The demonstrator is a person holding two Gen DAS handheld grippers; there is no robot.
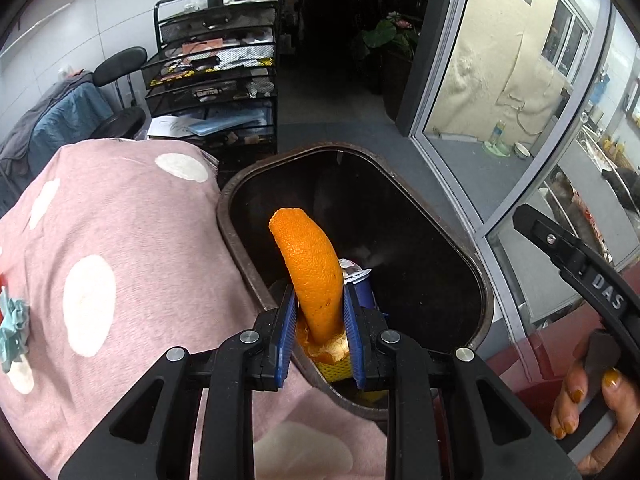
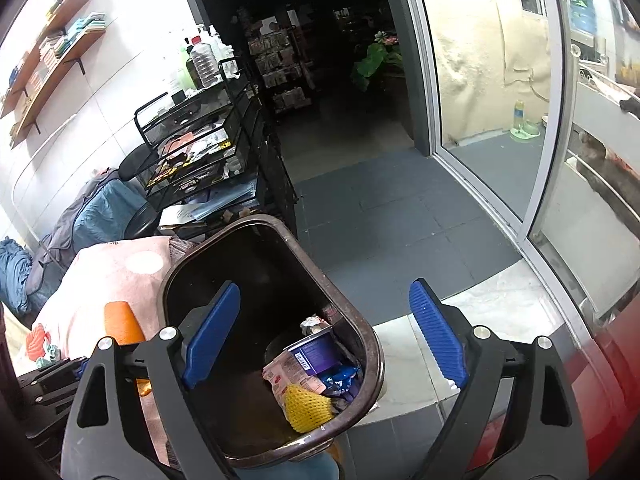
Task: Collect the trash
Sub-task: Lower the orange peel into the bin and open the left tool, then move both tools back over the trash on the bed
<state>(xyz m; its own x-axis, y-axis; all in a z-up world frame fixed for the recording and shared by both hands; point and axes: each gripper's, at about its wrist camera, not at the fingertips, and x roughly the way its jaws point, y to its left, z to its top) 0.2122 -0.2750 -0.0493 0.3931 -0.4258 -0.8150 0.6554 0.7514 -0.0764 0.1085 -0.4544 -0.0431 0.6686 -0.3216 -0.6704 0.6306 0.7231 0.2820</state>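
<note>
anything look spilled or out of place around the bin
Nothing stands out. The orange peel is clamped in the left hand-held gripper above the open bin, and the trash in view lies inside it. No spill shows on the floor.

Daylight through the glass door (image 2: 492, 112), dark back room, fisheye-curved edges.

Black tool (image 1: 320, 312) frames, ribbed blue pads (image 2: 438, 334), silver screws.

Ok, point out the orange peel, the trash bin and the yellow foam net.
orange peel (image 1: 310, 268), left wrist view, middle of its outer skin.
trash bin (image 2: 370, 344), right wrist view, its brown rim.
yellow foam net (image 2: 308, 408), right wrist view, its middle.
</note>
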